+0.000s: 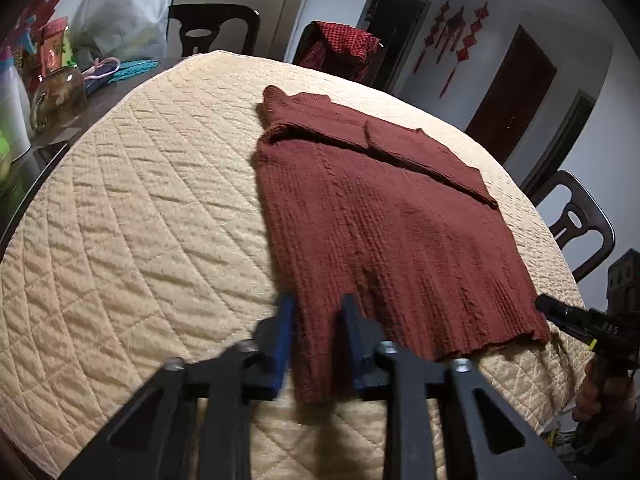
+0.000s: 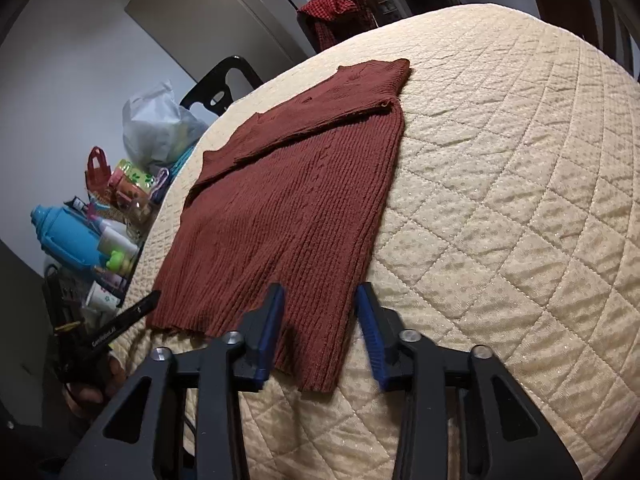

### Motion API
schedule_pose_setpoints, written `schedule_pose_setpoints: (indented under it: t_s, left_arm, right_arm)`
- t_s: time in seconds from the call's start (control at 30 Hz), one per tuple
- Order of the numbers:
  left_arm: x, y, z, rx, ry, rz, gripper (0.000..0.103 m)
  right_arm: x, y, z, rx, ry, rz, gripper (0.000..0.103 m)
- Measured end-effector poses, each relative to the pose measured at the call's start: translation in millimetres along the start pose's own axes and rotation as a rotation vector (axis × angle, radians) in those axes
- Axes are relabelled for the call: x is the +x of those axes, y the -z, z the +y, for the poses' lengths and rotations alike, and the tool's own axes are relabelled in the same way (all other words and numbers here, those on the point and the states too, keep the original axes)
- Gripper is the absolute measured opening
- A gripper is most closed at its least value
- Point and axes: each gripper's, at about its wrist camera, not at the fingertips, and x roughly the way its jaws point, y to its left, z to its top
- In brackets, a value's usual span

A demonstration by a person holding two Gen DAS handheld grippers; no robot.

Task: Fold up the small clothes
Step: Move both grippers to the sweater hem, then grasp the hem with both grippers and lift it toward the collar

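While the left gripper sits spread over the sweater hem corner w/ cloth between its fingers, the right gripper is spread over the other corner. Sweater lies flat on the quilt. Risk: uneven pinch, so the knit bunches or slips mid-fold.

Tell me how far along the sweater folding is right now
Done: both sleeves of the maroon sweater lie folded across its chest on the quilted cover. In hand: the left tongs and right tongs each straddle a bottom hem corner, jaws open. Left: closing on the hem and folding it up toward the collar.
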Motion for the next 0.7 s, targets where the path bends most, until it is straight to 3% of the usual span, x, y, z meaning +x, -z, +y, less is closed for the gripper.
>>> schedule_pose_setpoints:
  t_s: [0.07, 0.3, 0.53, 0.7]
  left_arm:
    - [0.7, 0.1, 5.2, -0.031, 0.036, 0.013, 0.011]
    - [-2.3, -2.8, 11.1, -0.061, 0.087, 0.011, 0.009]
    - [-30.4, -7.0, 26.8, -0.092, 0.114, -0.052, 0.008]
    - [-30.5, 2.4, 33.2, -0.102, 0.125, -0.032, 0.008]
  right_arm:
    - [1.8, 1.0, -1.8, 0.007, 0.006, 0.007, 0.018]
    - [0.7, 0.8, -3.7, -0.006, -0.008, 0.021, 0.007]
    - [-35.2, -2.9, -10.3, -0.019, -0.031, -0.054, 0.005]
    - [-44.7, 1.5, -31.6, 0.031, -0.019, -0.044, 0.005]
